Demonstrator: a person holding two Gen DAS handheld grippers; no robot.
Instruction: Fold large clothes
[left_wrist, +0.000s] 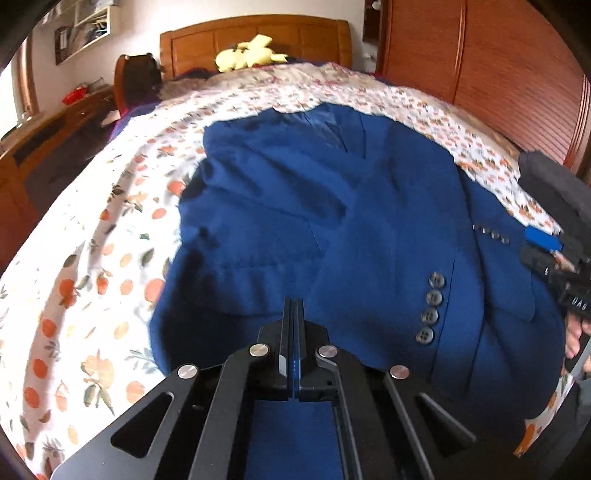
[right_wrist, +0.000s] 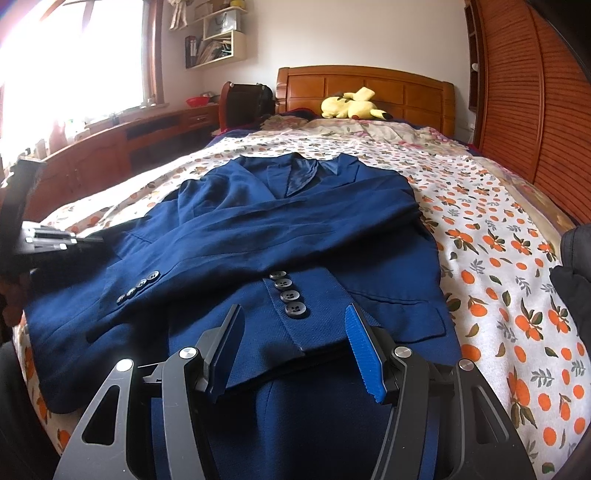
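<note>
blue jacket (right_wrist: 258, 236) flat on bedspread (right_wrist: 517, 258). left gripper (left_wrist: 293, 306) pressed together — apparently empty; right gripper (right_wrist: 295, 321) wide. risk — crossed sleeves slipping during folding.

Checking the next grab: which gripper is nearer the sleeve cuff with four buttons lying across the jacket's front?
Right. The right gripper straddles the sleeve cuff; the left gripper sits off to its side.
</note>
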